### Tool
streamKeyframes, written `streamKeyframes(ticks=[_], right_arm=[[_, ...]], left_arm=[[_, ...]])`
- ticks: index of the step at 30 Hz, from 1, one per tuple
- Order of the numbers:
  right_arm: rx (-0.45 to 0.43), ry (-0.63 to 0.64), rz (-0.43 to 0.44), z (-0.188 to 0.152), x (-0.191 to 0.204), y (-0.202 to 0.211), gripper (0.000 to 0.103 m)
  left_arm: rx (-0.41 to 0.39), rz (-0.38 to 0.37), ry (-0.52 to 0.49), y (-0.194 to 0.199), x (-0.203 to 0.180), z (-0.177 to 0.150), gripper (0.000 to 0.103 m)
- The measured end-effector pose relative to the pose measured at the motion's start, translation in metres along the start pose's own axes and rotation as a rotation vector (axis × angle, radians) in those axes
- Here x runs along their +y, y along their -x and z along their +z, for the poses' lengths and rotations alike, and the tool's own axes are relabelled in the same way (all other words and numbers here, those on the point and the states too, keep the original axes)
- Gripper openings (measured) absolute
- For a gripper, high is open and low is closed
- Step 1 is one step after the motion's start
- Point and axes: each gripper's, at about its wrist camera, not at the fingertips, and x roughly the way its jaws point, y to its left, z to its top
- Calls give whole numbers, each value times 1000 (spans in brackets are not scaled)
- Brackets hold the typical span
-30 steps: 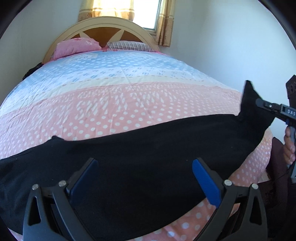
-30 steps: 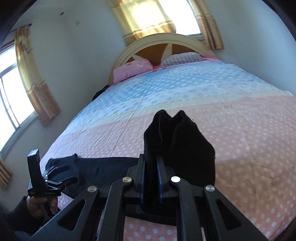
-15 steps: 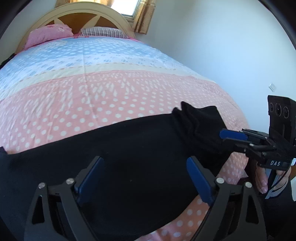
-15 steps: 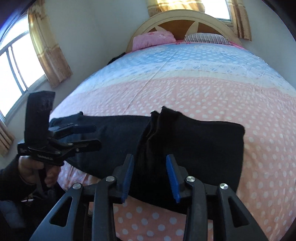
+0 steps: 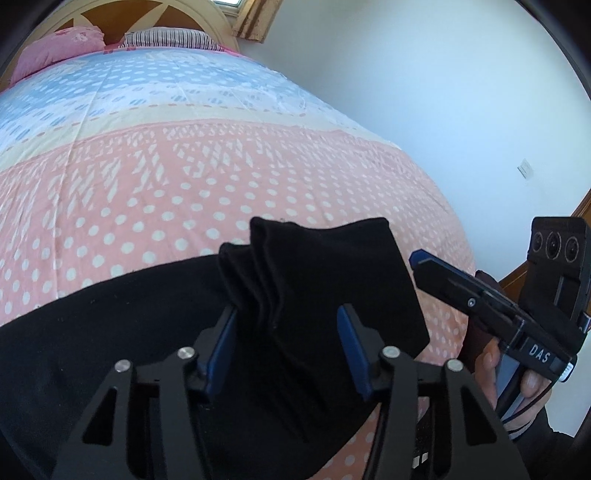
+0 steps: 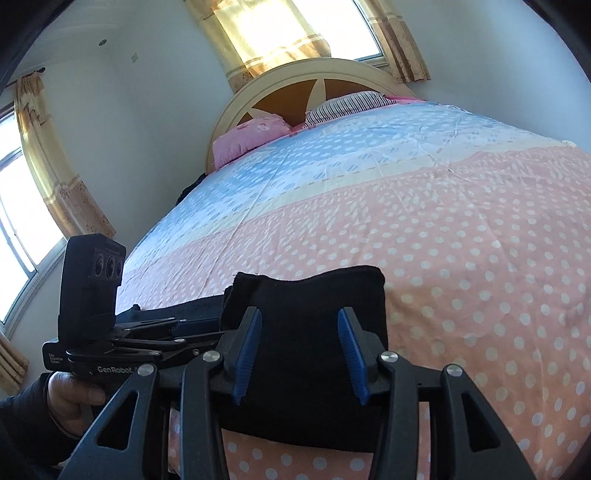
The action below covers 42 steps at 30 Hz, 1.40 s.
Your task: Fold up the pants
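Black pants (image 5: 122, 332) lie across the near edge of the bed. Their right end is folded over into a thick flap (image 5: 325, 280), which also shows in the right wrist view (image 6: 310, 306). My left gripper (image 5: 288, 336) is open, its blue pads astride the flap's folded edges without closing on them. My right gripper (image 6: 297, 350) is open and empty just above the flap. From the left wrist view the right gripper (image 5: 480, 295) sits to the right of the flap. From the right wrist view the left gripper (image 6: 140, 332) sits to the left.
The bed (image 5: 184, 155) has a pink and blue dotted cover, with a pink pillow (image 6: 247, 138) and a striped pillow (image 6: 347, 103) at the headboard. A white wall (image 5: 443, 110) stands right of the bed. Curtained windows (image 6: 280, 33) are behind and left.
My right gripper laid the pants' end over onto the rest, opened and let it go. My left gripper moved right along the pants to the folded flap and narrowed a little.
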Motion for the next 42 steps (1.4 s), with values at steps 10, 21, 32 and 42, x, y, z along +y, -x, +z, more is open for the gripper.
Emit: streamKeyframes(ticks=[10,21,32,42], right_arm=[[-82,29,31,-1,10,9,51],[-109,87,71,-8,21,10,51],[-97,171,-56,-14,34,3,51],[-29,202,-184,-14,41,-13,51]], left_arm=[[-48,27,20,23,1,0,10],[-174,64,22,84,3,-3,10],[-230,209,74,123,51,-23,10],[-216,266,184,125,100,-43,10]])
